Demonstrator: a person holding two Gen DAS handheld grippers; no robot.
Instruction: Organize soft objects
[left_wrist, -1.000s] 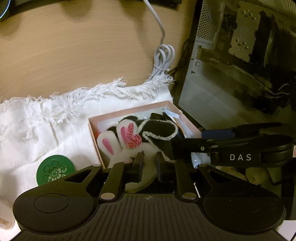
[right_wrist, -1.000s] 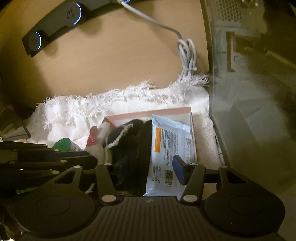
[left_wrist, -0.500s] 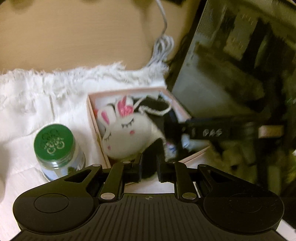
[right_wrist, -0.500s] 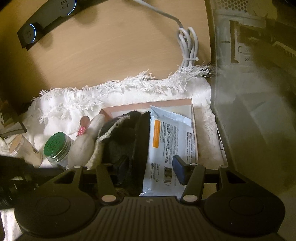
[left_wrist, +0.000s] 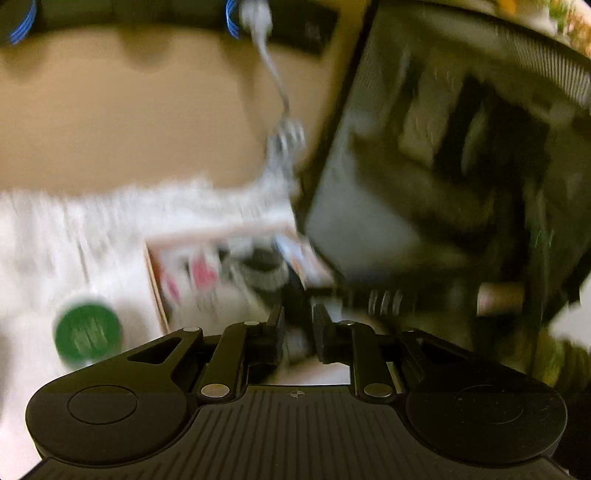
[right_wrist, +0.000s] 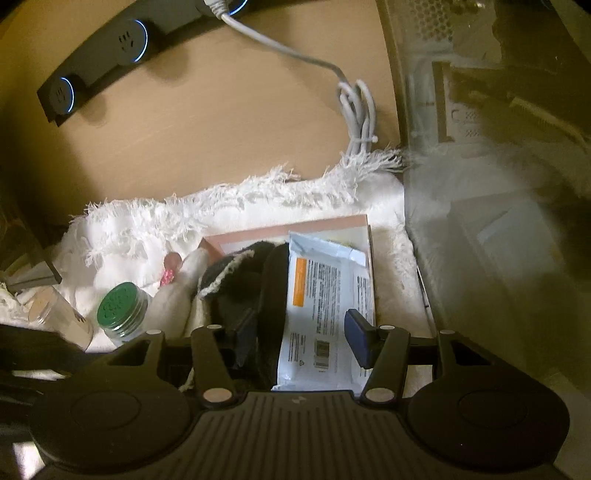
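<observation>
A pink box (right_wrist: 295, 227) lies on a white fringed cloth (right_wrist: 147, 229). In it are a white bunny plush (right_wrist: 173, 295), a black knit piece with white trim (right_wrist: 236, 280) and a white wipes packet (right_wrist: 325, 295). My right gripper (right_wrist: 299, 328) hovers over the box with its jaws apart. The black piece and the packet lie under and between them, and the blue pad's face is bare. The left wrist view is blurred. There my left gripper (left_wrist: 299, 317) stands back from the bunny plush (left_wrist: 199, 291). Its jaws are opening, and I see nothing gripped in the narrow gap.
A green-lidded jar (right_wrist: 120, 306) and a clear jar (right_wrist: 55, 314) stand on the cloth left of the box. A computer case (right_wrist: 498, 184) walls off the right side. A black power strip (right_wrist: 110, 48) and a coiled grey cable (right_wrist: 356, 122) lie on the wooden desk behind.
My left gripper has drawn back and up from the bunny plush, which stays in the box, and its gap has widened a little. The right gripper has hardly moved.
</observation>
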